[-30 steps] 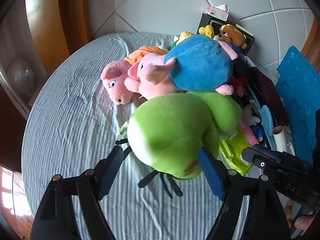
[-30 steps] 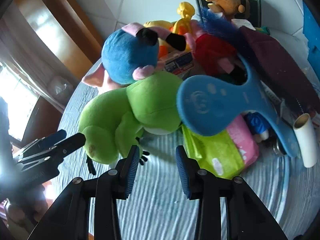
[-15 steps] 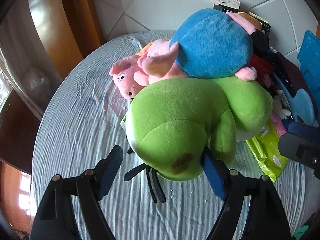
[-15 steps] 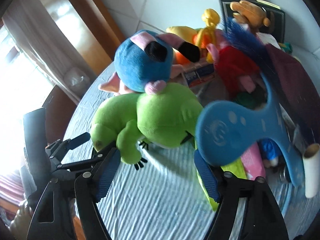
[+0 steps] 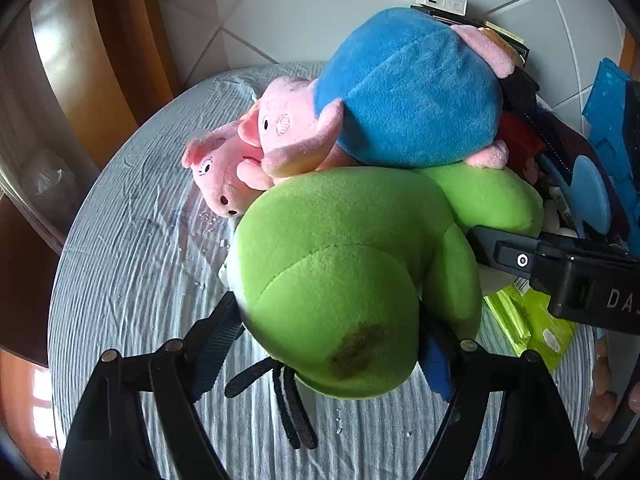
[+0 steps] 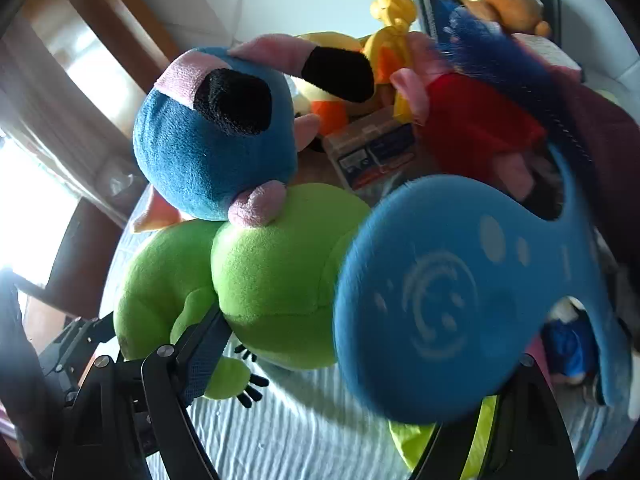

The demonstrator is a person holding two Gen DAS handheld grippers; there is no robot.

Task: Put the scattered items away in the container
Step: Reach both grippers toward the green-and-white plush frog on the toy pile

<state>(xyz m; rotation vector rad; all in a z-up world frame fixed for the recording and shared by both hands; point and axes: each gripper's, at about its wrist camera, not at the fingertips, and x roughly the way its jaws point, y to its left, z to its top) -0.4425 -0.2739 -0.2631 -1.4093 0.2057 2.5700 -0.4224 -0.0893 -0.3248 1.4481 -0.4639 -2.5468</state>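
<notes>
A big green plush toy lies on the striped cloth under a blue and pink pig plush. My left gripper is open, its fingers on either side of the green toy's foot. My right gripper is open wide around the green plush and a blue paddle-shaped item that hides its right finger. The right gripper's body shows beside the green toy in the left wrist view. No container is identifiable.
A smaller pink pig plush lies left of the pile. Yellow plush toys, a red plush, a small box and a lime packet crowd the right side. The cloth stretches to the left.
Both grippers have moved forward onto the green plush. The right gripper opened wide from nearly closed; the left fingers now straddle the toy's foot.
</notes>
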